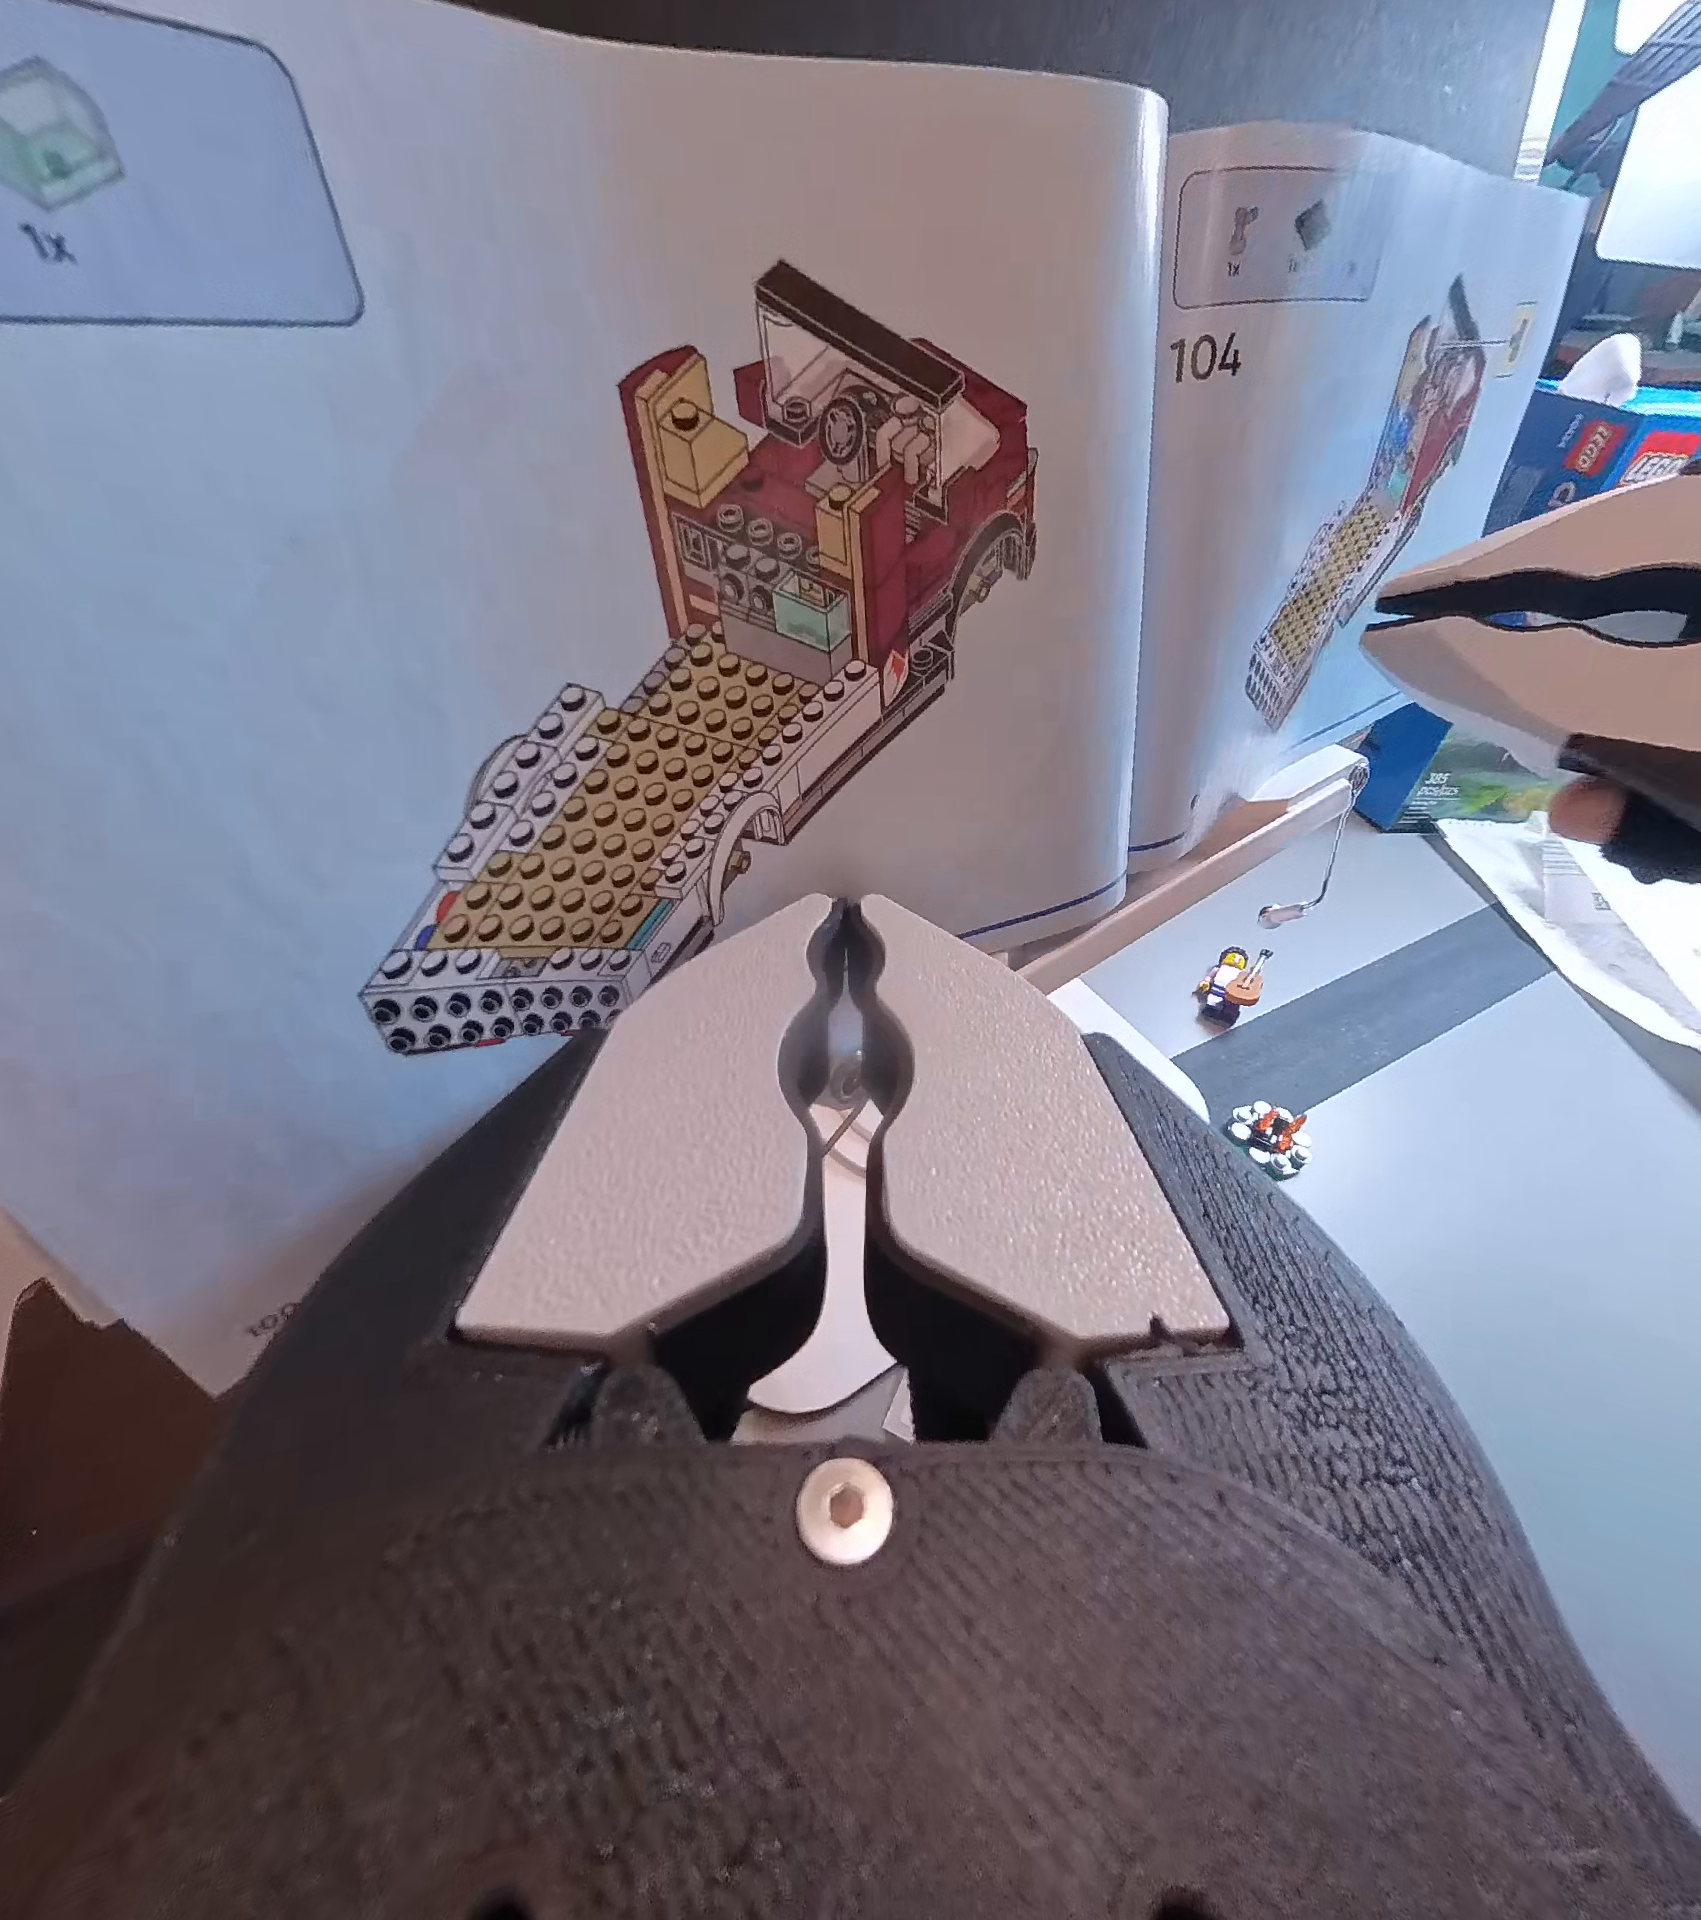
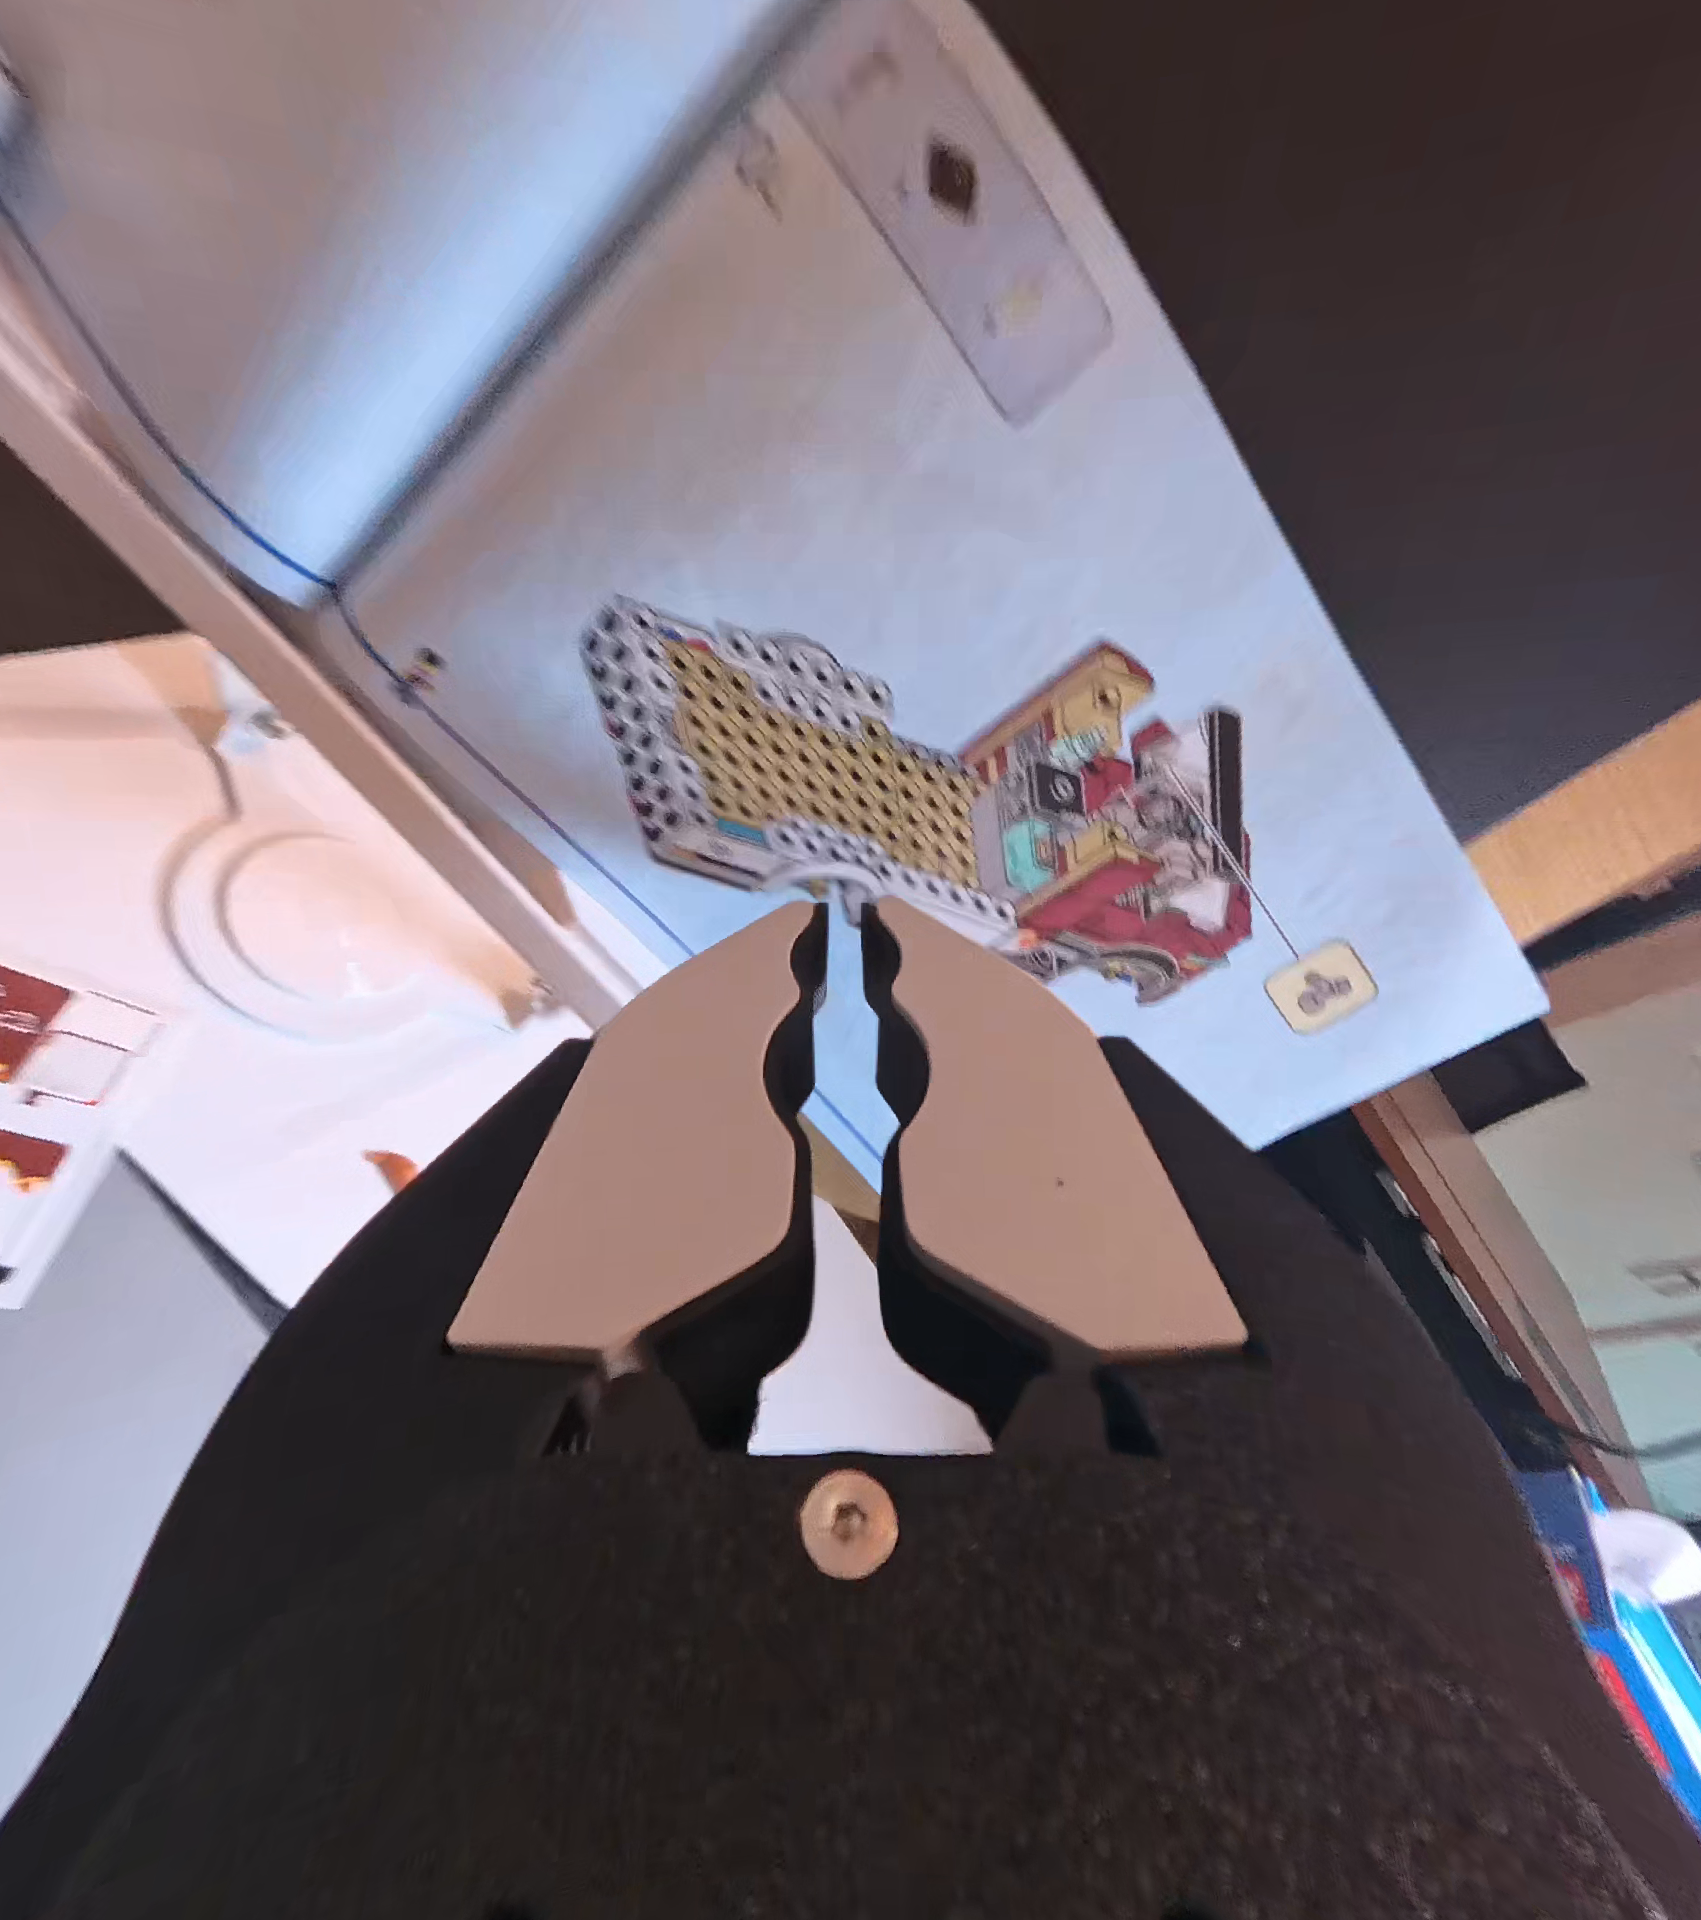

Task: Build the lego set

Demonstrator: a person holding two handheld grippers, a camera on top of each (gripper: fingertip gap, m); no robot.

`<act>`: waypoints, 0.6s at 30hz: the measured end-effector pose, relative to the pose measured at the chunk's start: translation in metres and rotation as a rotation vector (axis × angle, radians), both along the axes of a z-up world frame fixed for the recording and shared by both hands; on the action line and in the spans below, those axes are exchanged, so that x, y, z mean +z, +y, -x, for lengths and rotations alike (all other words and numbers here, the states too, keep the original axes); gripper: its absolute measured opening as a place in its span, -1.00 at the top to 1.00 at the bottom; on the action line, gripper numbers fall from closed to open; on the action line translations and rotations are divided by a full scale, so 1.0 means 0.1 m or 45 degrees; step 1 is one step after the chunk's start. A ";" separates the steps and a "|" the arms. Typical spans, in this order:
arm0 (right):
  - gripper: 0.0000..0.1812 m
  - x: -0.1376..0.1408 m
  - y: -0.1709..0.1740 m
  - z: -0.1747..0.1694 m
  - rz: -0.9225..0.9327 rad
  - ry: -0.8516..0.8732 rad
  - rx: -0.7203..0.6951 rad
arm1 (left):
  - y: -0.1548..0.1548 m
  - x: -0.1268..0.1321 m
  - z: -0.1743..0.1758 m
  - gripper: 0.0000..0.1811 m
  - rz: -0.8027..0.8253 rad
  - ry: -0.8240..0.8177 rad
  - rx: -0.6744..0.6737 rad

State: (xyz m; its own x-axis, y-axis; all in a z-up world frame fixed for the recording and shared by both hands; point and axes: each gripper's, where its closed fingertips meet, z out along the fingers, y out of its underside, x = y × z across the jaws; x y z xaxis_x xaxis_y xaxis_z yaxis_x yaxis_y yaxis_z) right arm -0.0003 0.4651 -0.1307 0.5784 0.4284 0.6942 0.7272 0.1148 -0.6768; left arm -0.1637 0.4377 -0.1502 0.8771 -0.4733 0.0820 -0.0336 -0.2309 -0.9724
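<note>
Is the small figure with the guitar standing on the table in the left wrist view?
Yes, the figure stands upright on the table.

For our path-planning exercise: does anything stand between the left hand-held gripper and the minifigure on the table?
Nothing visible does. The minifigure stands on bare table right of the left hand-held gripper; the campfire sits nearer the camera, off that line.

Left hand-held gripper [image 1: 848, 912]: rough, layered matt black plastic body; grey pads [image 1: 690, 1132] finely pebbled; bright metal screw [image 1: 844, 1509]. Instruction booklet [image 1: 534, 582]: smooth paper with a slight sheen. Tabletop [image 1: 1511, 1299]: smooth, matt grey. Minifigure [image 1: 1228, 979]: glossy plastic. Boxes [image 1: 1604, 457]: printed card.
</note>
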 end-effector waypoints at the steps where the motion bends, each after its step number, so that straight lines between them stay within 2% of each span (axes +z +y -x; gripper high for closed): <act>1: 0.93 0.02 -0.07 0.09 0.005 0.008 0.056 | 0.00 0.00 0.01 1.00 -0.007 0.006 0.002; 5: 0.93 0.05 -0.38 0.64 0.053 -0.045 0.313 | -0.01 0.00 0.05 1.00 0.007 -0.010 0.006; 9: 0.92 0.02 -0.35 1.04 0.128 -0.074 0.351 | -0.03 0.00 0.08 1.00 0.026 -0.018 0.017; 13: 1.00 0.02 -0.20 1.15 0.172 -0.040 0.304 | -0.19 0.00 0.10 1.00 0.056 -0.081 -0.018; 16: 0.99 0.02 -0.20 1.15 0.206 0.001 0.294 | -0.39 -0.07 0.08 1.00 0.107 -0.285 -0.064; 17: 0.99 0.02 -0.20 1.15 0.204 0.004 0.293 | -0.44 -0.10 0.07 0.88 0.118 -0.372 -0.076; 18: 0.99 0.02 -0.21 1.15 0.200 0.001 0.292 | -0.49 -0.15 0.05 0.84 0.153 -0.462 -0.088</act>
State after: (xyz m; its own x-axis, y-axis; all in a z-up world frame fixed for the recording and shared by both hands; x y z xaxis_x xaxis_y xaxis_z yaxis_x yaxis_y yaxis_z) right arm -0.1157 0.4445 -0.1286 0.4541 0.6505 0.6088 0.6939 0.1703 -0.6996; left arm -0.1686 0.3891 -0.1657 0.7470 -0.4985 0.4399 0.2883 -0.3534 -0.8899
